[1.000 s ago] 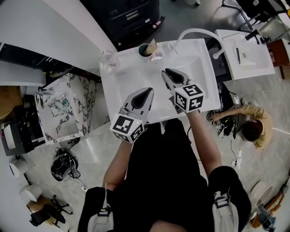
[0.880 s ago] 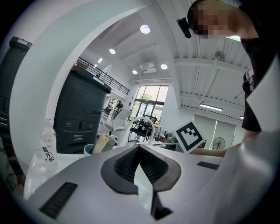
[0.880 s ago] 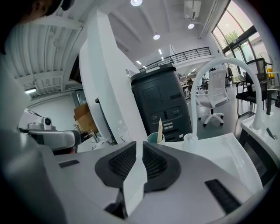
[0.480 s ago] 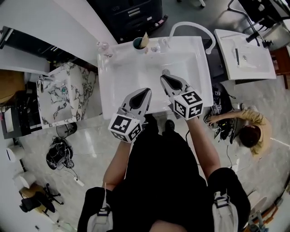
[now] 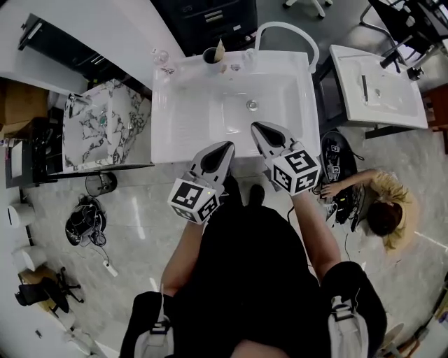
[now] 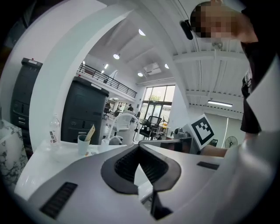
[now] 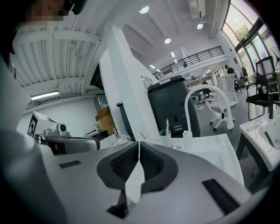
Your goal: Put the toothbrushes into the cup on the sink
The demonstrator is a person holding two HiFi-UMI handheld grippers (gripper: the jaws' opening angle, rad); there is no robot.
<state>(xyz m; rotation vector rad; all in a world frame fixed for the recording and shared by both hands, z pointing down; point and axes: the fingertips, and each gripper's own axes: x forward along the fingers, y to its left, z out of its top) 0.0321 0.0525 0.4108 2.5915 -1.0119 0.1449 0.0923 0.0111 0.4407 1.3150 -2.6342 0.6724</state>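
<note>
The white sink (image 5: 189,119) lies ahead of me. A dark cup (image 5: 209,55) stands on its back rim, left of the arched white faucet (image 5: 283,29). A pale stick-like handle (image 5: 220,47) pokes up out of the cup. My left gripper (image 5: 226,146) and right gripper (image 5: 257,127) hover at the sink's front edge, both shut and holding nothing. The left gripper (image 6: 139,146) view shows the cup (image 6: 83,145) far off at the left. From the right gripper (image 7: 139,143), the cup (image 7: 165,138) and handle (image 7: 166,125) sit straight ahead.
A clear bottle (image 5: 161,56) and small items (image 5: 234,68) stand near the cup. A marble-patterned basin (image 5: 105,133) is at the left and another white sink (image 5: 378,91) at the right. A person (image 5: 388,206) crouches on the floor at right. A dark cabinet (image 5: 210,17) stands behind.
Both grippers have drawn back from over the basin to its front edge. The sink and cup now sit farther up the head view.
</note>
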